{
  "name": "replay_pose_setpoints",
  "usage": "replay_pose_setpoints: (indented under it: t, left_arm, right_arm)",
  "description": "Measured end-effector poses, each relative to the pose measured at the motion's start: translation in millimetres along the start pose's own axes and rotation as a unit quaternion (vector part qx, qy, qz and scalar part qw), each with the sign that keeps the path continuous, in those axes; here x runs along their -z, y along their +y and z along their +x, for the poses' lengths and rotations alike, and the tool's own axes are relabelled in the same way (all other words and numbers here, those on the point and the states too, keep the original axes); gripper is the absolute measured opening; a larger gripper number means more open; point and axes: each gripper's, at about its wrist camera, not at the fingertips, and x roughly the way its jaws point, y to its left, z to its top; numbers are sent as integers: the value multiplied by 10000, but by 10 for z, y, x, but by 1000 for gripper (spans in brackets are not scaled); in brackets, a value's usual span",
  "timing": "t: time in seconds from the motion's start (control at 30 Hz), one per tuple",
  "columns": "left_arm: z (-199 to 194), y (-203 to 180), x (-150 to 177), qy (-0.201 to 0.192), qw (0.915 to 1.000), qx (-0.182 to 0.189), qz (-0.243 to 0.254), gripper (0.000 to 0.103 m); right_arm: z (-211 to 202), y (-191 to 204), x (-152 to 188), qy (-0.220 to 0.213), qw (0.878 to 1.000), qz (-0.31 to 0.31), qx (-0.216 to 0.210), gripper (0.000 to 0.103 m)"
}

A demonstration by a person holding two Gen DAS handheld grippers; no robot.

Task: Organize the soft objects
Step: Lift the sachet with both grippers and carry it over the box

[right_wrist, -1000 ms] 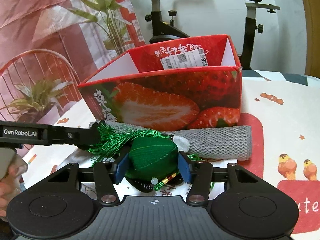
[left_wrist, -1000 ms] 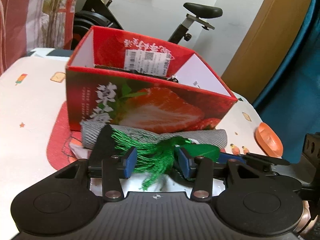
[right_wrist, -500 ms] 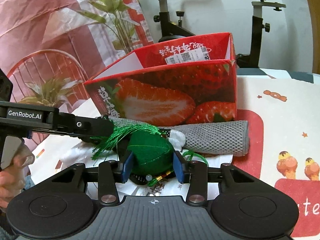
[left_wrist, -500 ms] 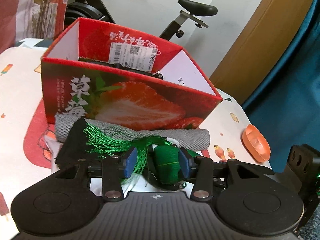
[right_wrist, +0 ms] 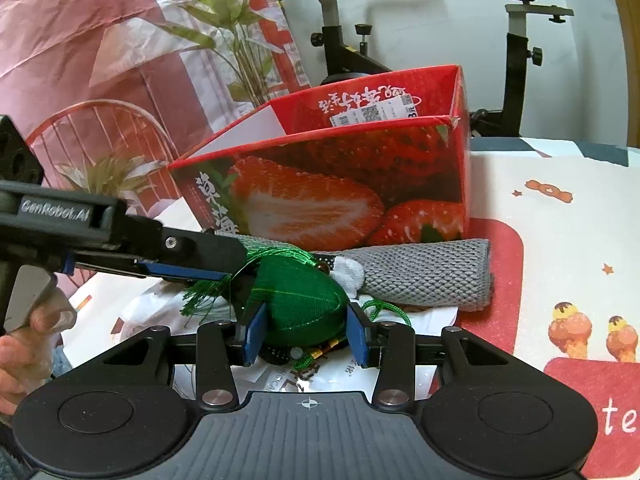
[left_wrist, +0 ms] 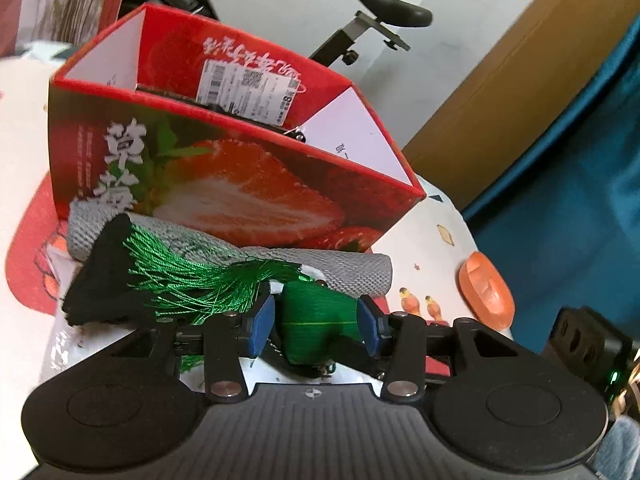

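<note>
A green stuffed sachet [right_wrist: 298,308] with a green tassel [left_wrist: 192,280] sits in front of a rolled grey cloth [right_wrist: 420,276] and a red strawberry box [right_wrist: 340,192]. My right gripper [right_wrist: 304,334] is shut on the sachet's body. My left gripper [left_wrist: 316,328] also brackets the sachet [left_wrist: 320,320] from the other side, pads touching it. In the right wrist view the left gripper's fingers [right_wrist: 188,258] reach in at the tassel. A black cloth [left_wrist: 98,280] lies under the tassel. The grey roll [left_wrist: 352,272] lies against the box [left_wrist: 224,184].
White plastic packaging [right_wrist: 328,376] lies under the sachet on the patterned tablecloth [right_wrist: 560,240]. An orange object [left_wrist: 486,296] lies at the right table edge. An exercise bike [right_wrist: 516,40] and a plant-print curtain [right_wrist: 120,40] stand behind the table.
My left gripper has shifted from the tassel onto the sachet's body and closed in on it. Both views have lifted and tilted a little; the right gripper keeps its hold.
</note>
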Motion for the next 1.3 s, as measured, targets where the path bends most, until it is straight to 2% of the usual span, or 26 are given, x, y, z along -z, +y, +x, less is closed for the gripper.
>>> replay_pose_setpoints:
  t: [0.27, 0.47, 0.73, 0.97, 1.3]
  left_arm:
    - [154, 110, -19, 221, 9978, 241, -569, 46]
    - [316, 153, -28, 400, 9958, 230, -793, 46]
    - [388, 126, -5, 450, 9960, 249, -736, 43]
    - [203, 45, -121, 227, 9975, 396, -548, 43]
    - [-217, -195, -619, -431, 9960, 741, -243, 42]
  right_arm:
    - [3, 33, 14, -15, 9998, -201, 57, 41]
    - [16, 81, 15, 0, 9986, -492, 178, 42]
    - [13, 130, 13, 64, 9979, -605, 232, 42]
    - [-153, 190, -152, -224, 9969, -720, 211, 41]
    - [-436, 439, -751, -740, 9876, -1332, 365, 41]
